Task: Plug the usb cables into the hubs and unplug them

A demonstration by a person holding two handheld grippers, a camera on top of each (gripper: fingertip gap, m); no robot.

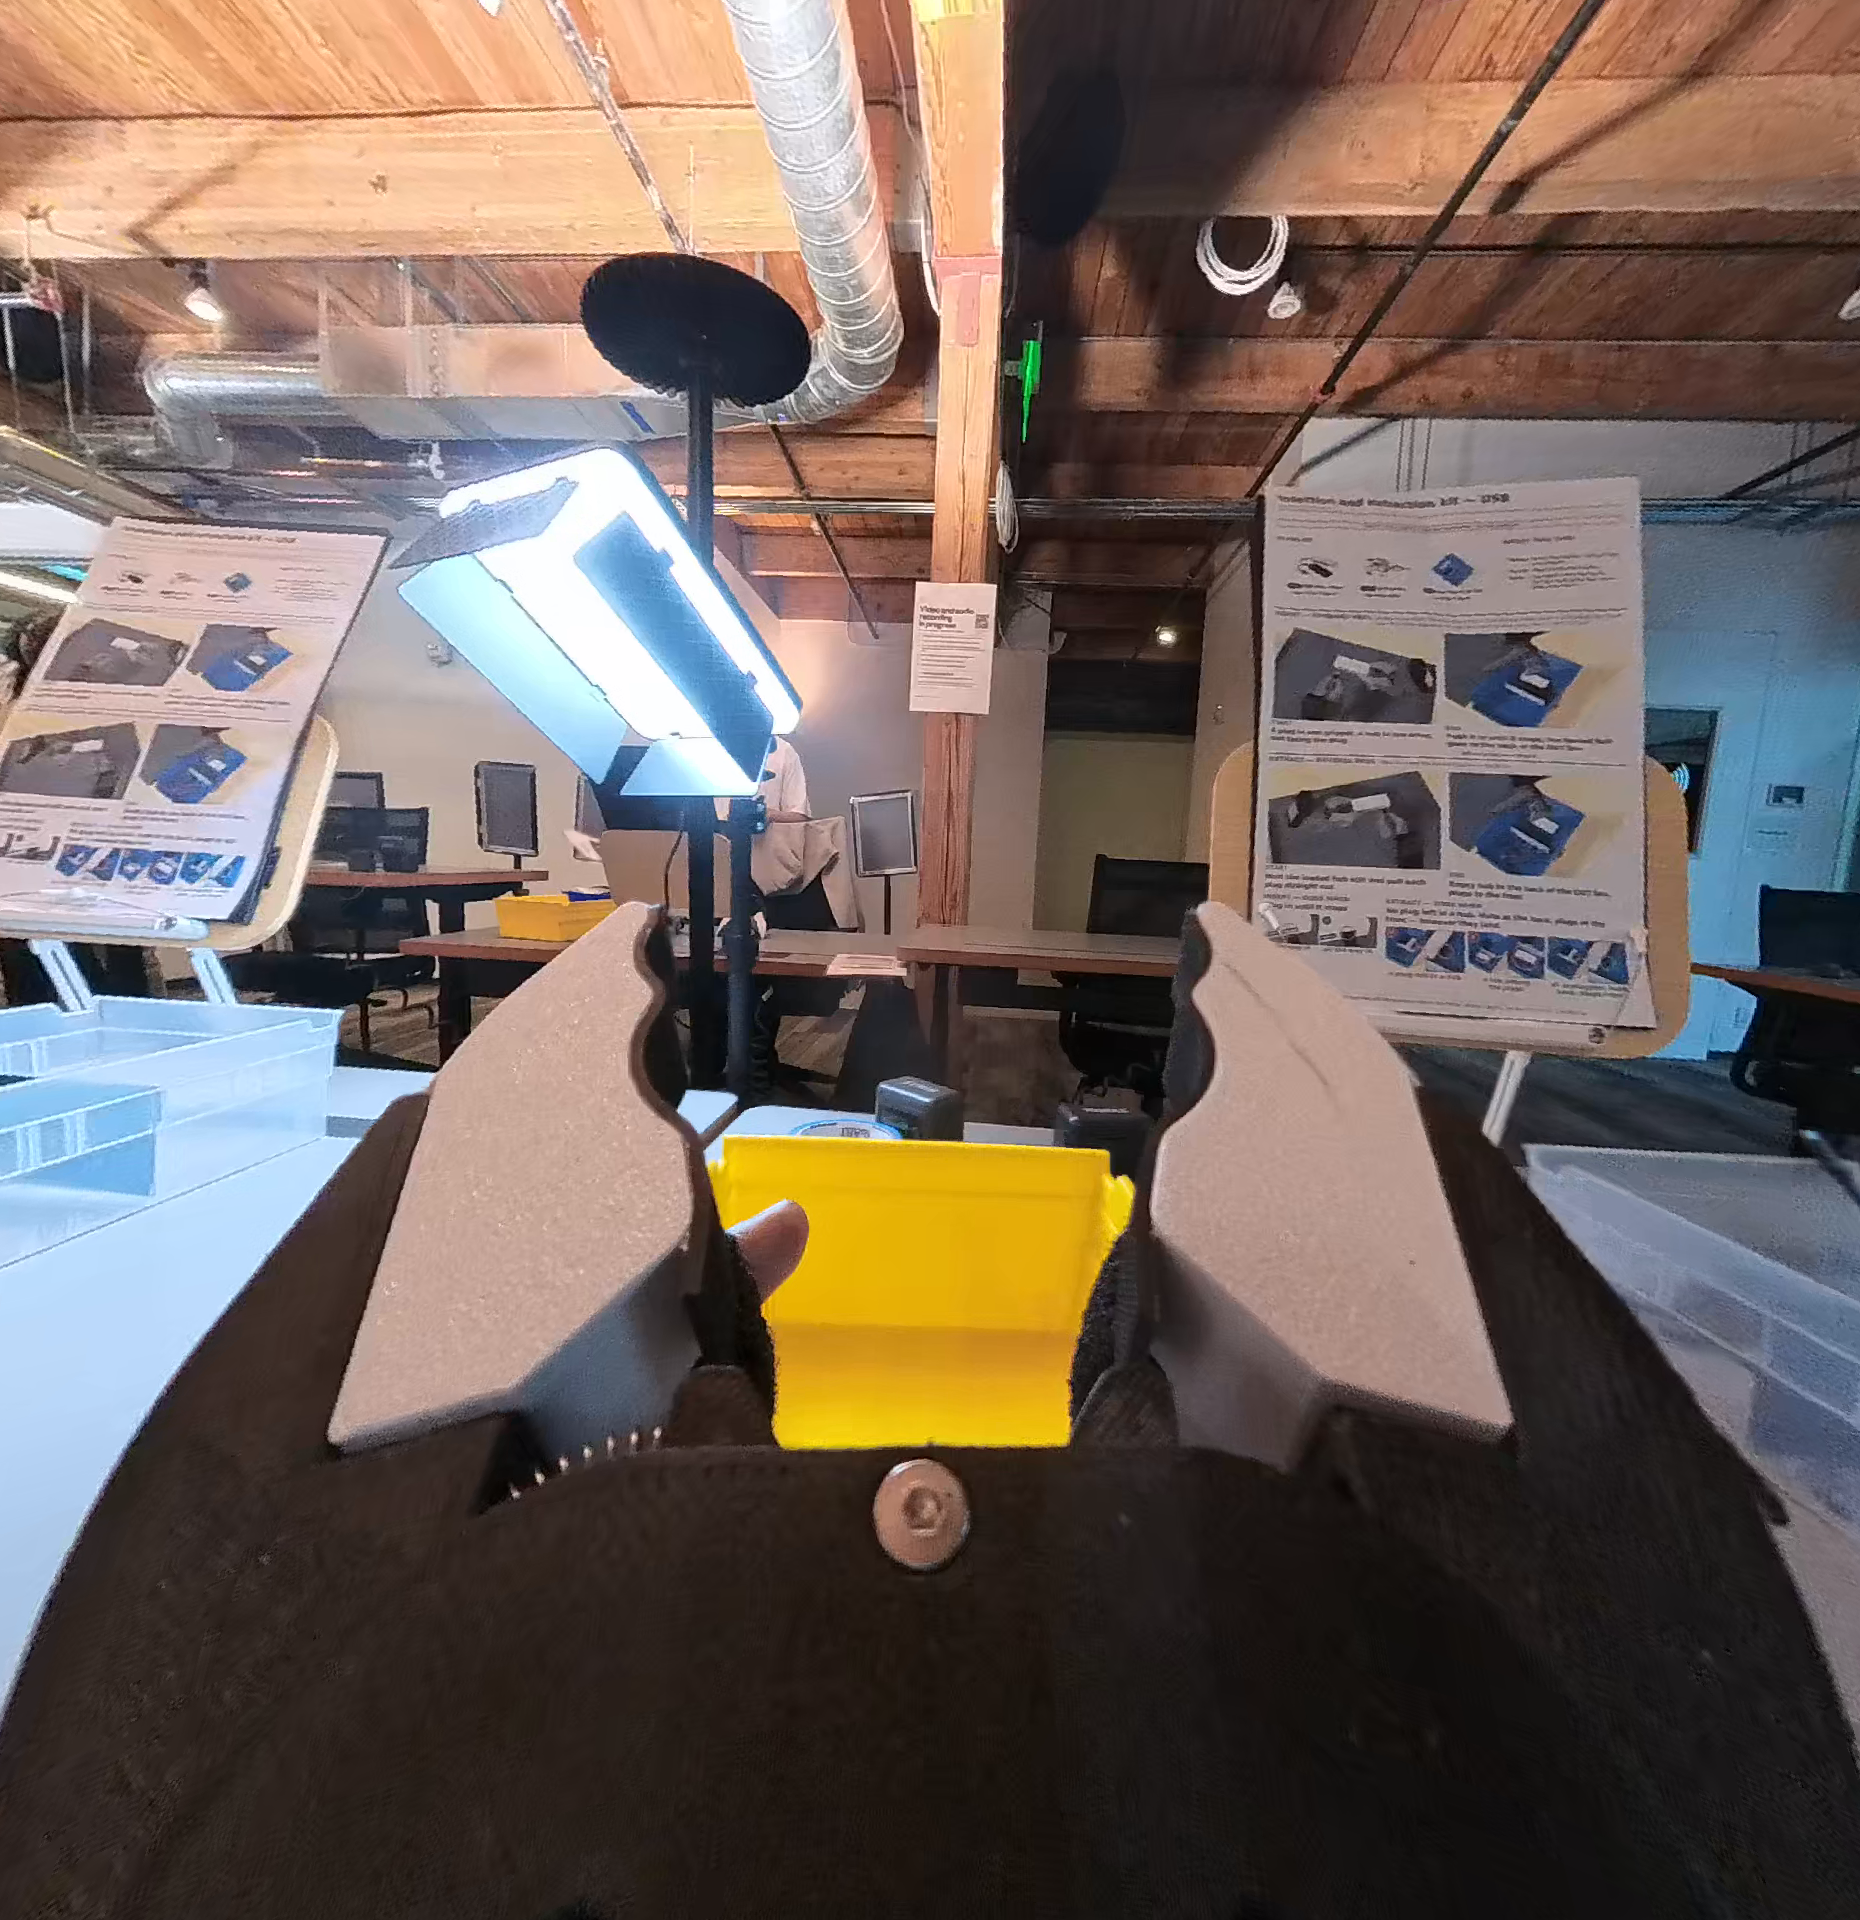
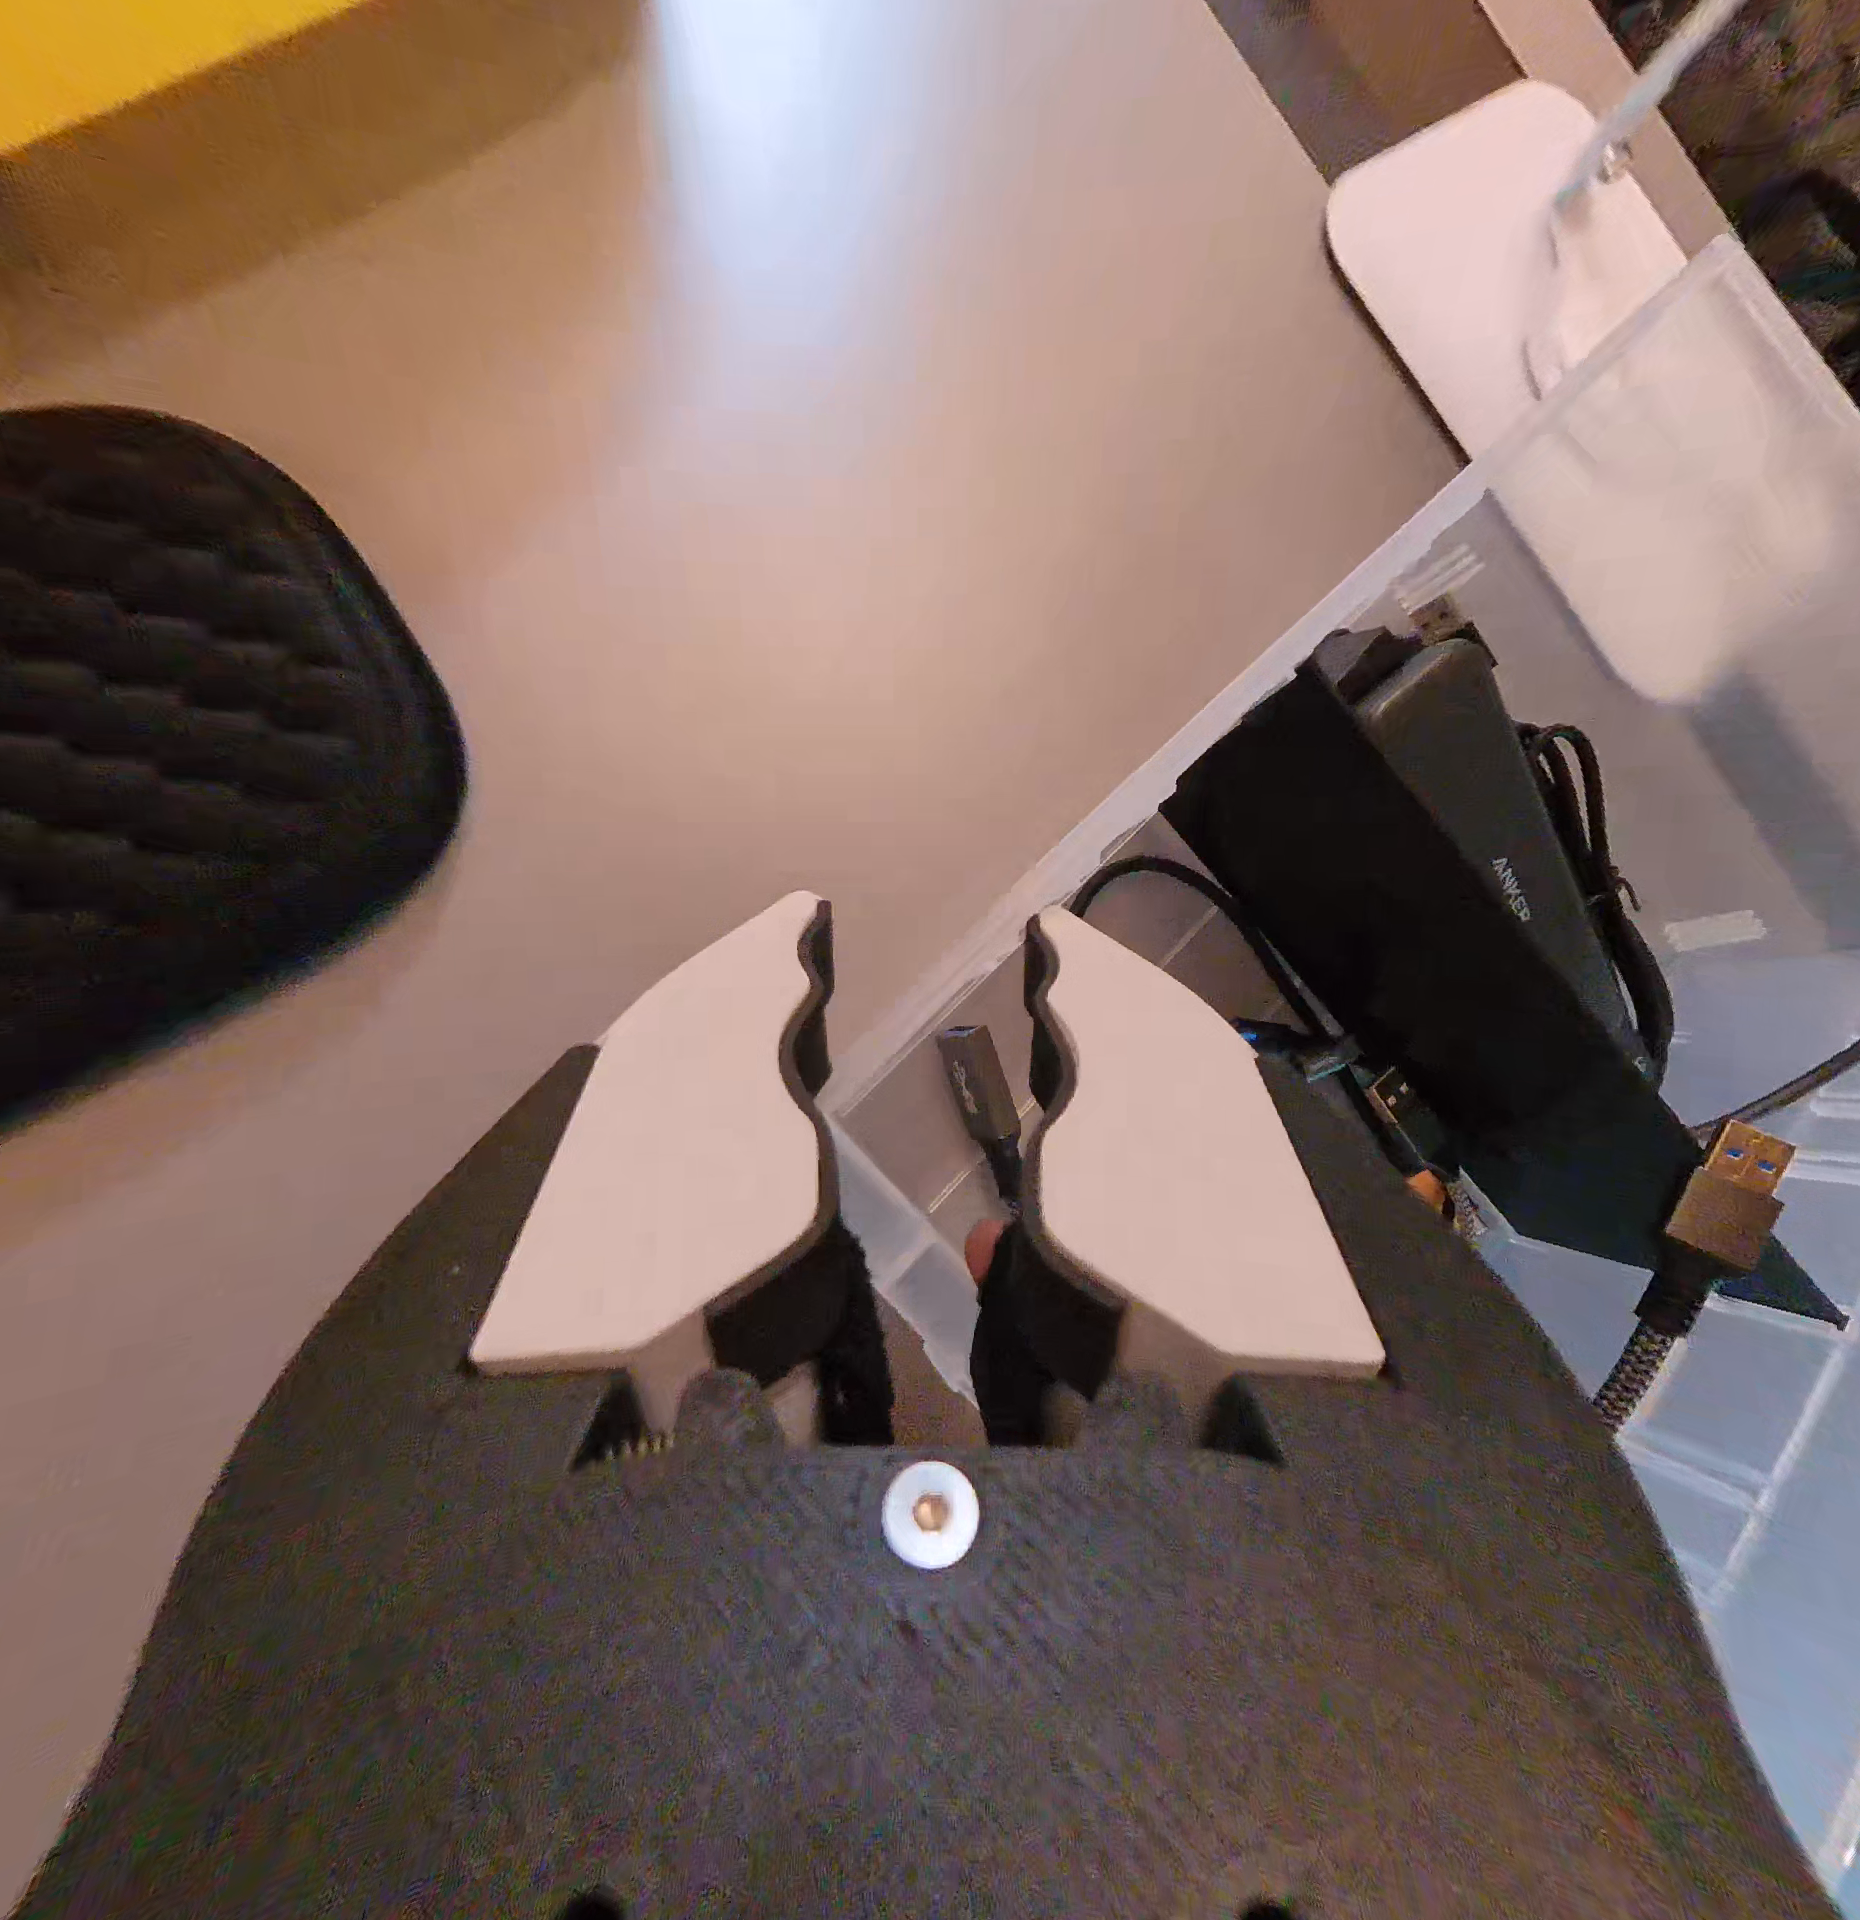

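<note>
1. Left tongs [image 1: 921, 940]: released, jaws wide apart, empty, raised above the white worktop [image 1: 126, 1299]; yellow bin [image 1: 921, 1278] seen between them.
2. Right tongs [image 2: 928, 935]: jaws parted, grasping nothing, over the clear bin [image 2: 1684, 499].
3. Clear bin contents: black USB hub [image 2: 1456, 894]; grey USB plug [image 2: 973, 1070]; braided cable's blue-tongued plug [image 2: 1736, 1184].
4. Black mesh pad [image 2: 157, 727]: on worktop, left.

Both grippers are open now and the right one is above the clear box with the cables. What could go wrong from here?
1. The right gripper hangs over the clear bin's wall; descending, a finger could strike that wall instead of the grey USB plug.
2. Cables lie tangled beside the dark hub, so lifting one plug may drag the others.
3. The left gripper faces the yellow bin, away from the hub, so it cannot brace it.
</note>
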